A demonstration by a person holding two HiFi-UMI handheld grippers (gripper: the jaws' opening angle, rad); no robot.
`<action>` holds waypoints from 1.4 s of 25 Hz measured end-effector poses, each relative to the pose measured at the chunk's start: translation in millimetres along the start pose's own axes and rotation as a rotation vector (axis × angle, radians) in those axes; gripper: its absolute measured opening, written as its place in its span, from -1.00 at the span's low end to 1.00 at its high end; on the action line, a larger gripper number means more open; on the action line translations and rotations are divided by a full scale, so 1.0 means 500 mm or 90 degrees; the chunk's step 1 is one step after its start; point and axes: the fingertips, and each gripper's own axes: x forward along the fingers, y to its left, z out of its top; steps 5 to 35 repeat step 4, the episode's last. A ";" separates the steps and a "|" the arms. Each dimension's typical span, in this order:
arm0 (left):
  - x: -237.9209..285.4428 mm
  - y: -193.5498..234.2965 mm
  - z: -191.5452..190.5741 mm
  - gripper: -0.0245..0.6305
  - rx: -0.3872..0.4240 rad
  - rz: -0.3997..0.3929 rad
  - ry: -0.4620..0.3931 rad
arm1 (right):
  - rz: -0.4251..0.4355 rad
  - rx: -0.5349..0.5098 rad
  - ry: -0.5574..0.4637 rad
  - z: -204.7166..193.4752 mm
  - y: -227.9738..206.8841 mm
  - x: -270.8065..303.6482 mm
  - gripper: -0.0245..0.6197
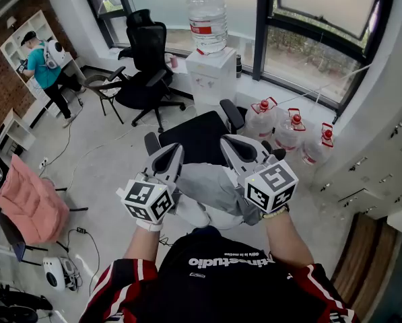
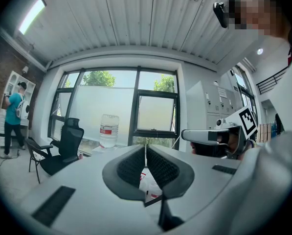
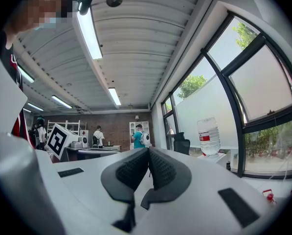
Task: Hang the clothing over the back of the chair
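In the head view a black office chair (image 1: pixel 199 136) stands just in front of me, its seat and both armrests showing. Grey clothing (image 1: pixel 214 186) lies draped over the chair's near side, covering what is under it. My left gripper (image 1: pixel 172 155) is held level above the cloth's left part and my right gripper (image 1: pixel 234 147) above its right part. Neither touches the cloth. In the left gripper view the left gripper (image 2: pixel 145 152) has its pads together with nothing between them. The right gripper (image 3: pixel 149 153) is likewise shut and empty.
A water dispenser (image 1: pixel 209 62) with a big bottle stands by the window beyond the chair. Another black office chair (image 1: pixel 145 66) is at the back left. Three water jugs (image 1: pixel 291 130) sit on the floor at right. A pink padded chair (image 1: pixel 31 204) and a person (image 1: pixel 46 69) are at left.
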 end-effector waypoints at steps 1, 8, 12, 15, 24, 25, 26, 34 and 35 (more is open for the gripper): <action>0.000 -0.001 0.001 -0.84 0.000 0.000 0.000 | -0.001 0.001 0.000 0.001 -0.002 -0.001 -0.92; -0.001 -0.002 0.004 -0.84 -0.001 0.002 0.000 | -0.005 0.004 0.001 0.003 -0.006 -0.004 -0.92; -0.001 -0.002 0.004 -0.84 -0.001 0.002 0.000 | -0.005 0.004 0.001 0.003 -0.006 -0.004 -0.92; -0.001 -0.002 0.004 -0.84 -0.001 0.002 0.000 | -0.005 0.004 0.001 0.003 -0.006 -0.004 -0.92; -0.001 -0.002 0.004 -0.84 -0.001 0.002 0.000 | -0.005 0.004 0.001 0.003 -0.006 -0.004 -0.92; -0.001 -0.002 0.004 -0.84 -0.001 0.002 0.000 | -0.005 0.004 0.001 0.003 -0.006 -0.004 -0.92; -0.001 -0.002 0.004 -0.84 -0.001 0.002 0.000 | -0.005 0.004 0.001 0.003 -0.006 -0.004 -0.92; -0.001 -0.002 0.004 -0.84 -0.001 0.002 0.000 | -0.005 0.004 0.001 0.003 -0.006 -0.004 -0.92; -0.001 -0.002 0.004 -0.84 -0.001 0.002 0.000 | -0.005 0.004 0.001 0.003 -0.006 -0.004 -0.92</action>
